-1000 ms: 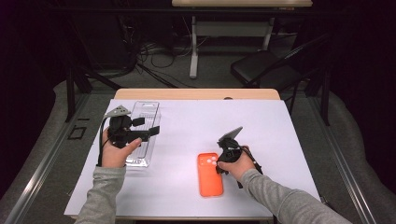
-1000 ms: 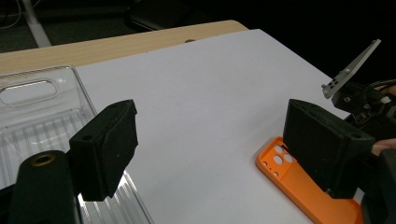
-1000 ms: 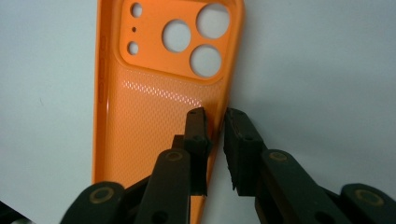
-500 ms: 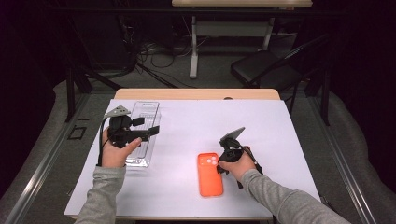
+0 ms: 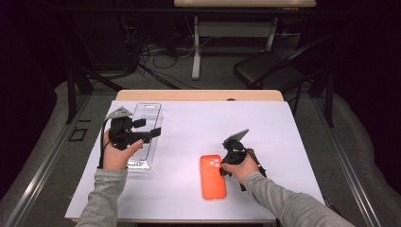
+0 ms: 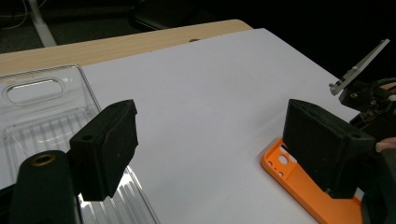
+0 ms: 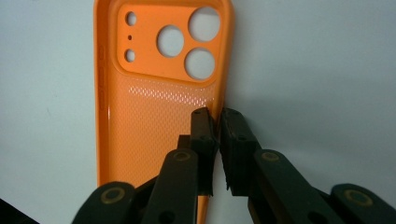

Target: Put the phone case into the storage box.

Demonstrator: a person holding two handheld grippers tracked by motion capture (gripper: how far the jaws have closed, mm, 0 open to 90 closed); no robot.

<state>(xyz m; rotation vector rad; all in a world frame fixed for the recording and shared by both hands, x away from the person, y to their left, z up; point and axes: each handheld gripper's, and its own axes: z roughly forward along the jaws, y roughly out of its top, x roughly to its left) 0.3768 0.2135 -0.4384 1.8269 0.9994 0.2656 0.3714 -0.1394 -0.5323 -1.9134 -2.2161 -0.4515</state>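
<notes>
The right gripper [image 7: 215,140] pinches the side wall of the orange silicone phone case [image 5: 212,176], not yet lifted and well right of the clear plastic tray [image 5: 144,134], where the left gripper [image 5: 150,134] hovers spread.

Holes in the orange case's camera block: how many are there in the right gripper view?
6: on the case, three large round holes grouped at right, two small ones at left, and one tiny dot between those two.

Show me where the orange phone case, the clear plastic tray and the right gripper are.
orange phone case [image 7: 154,107], right gripper view, on its dotted inner back.
clear plastic tray [image 5: 147,113], high view, on its far end.
right gripper [image 7: 218,122], right gripper view, between its fingertips at the case's side wall.
</notes>
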